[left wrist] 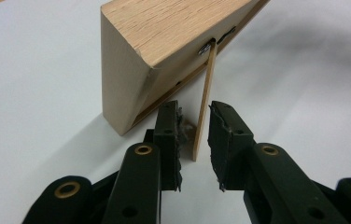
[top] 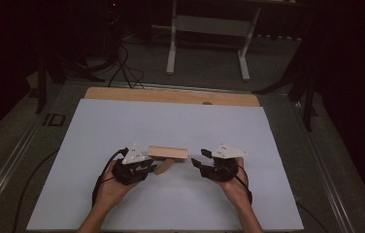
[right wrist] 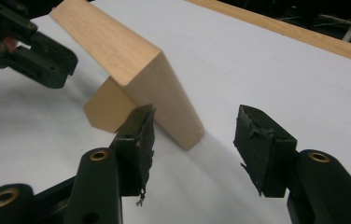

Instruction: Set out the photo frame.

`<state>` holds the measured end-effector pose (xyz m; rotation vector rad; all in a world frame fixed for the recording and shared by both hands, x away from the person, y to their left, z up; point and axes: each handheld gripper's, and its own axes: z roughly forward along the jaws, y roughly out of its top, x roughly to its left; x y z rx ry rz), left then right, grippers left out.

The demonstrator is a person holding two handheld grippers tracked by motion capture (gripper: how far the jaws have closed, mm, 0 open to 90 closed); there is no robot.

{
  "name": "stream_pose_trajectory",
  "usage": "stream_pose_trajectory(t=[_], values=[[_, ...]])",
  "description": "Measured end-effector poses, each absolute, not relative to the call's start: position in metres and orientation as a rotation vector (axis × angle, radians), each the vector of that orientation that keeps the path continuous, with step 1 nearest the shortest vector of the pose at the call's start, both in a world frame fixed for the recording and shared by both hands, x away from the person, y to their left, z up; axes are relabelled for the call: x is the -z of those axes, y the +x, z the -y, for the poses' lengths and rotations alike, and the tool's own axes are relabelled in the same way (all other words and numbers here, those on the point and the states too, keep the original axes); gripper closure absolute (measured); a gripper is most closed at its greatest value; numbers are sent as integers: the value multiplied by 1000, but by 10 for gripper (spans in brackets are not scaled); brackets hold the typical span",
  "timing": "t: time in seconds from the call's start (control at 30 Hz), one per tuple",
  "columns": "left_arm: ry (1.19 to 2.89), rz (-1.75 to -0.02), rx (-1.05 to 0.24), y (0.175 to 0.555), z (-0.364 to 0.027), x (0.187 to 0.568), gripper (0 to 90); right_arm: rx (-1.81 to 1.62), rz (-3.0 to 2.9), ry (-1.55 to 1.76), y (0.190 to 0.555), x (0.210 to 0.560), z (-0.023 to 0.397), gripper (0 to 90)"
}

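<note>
My left gripper (left wrist: 194, 135) has its fingers (left wrist: 169, 140) a little apart, with the thin stand (left wrist: 204, 100) of the wooden frame (left wrist: 164, 42) between them. The right-hand pad sits just beside the stand; whether either pad presses it I cannot tell. My right gripper (right wrist: 194, 144) has its fingers (right wrist: 262, 144) wide apart and holds nothing; the frame's near corner (right wrist: 183, 116) lies just past its left finger.

The frame (top: 167, 153) stands at the middle of the high view, on the white table (top: 171, 121), between my two grippers. The left gripper view shows the stand's hinge on the frame's back. The right gripper view shows the frame's end face and my left gripper (right wrist: 29, 46) at upper left.
</note>
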<state>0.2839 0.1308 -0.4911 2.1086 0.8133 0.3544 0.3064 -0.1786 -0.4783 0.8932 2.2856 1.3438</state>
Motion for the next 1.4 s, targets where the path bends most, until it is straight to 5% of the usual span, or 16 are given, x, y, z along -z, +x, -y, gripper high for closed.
stream_pose_trajectory(t=[0.23,0.63,1.4], values=[[2118,-808,-344,284,-129,492,745,-1358,-2248,940,310,479,178,512],[2120,-791,-376,282,-125,491,871,-1327,-2173,1044,323,484,170,885],[2112,-819,-412,286,-118,493,895,-1396,-2205,1099,343,492,153,891]])
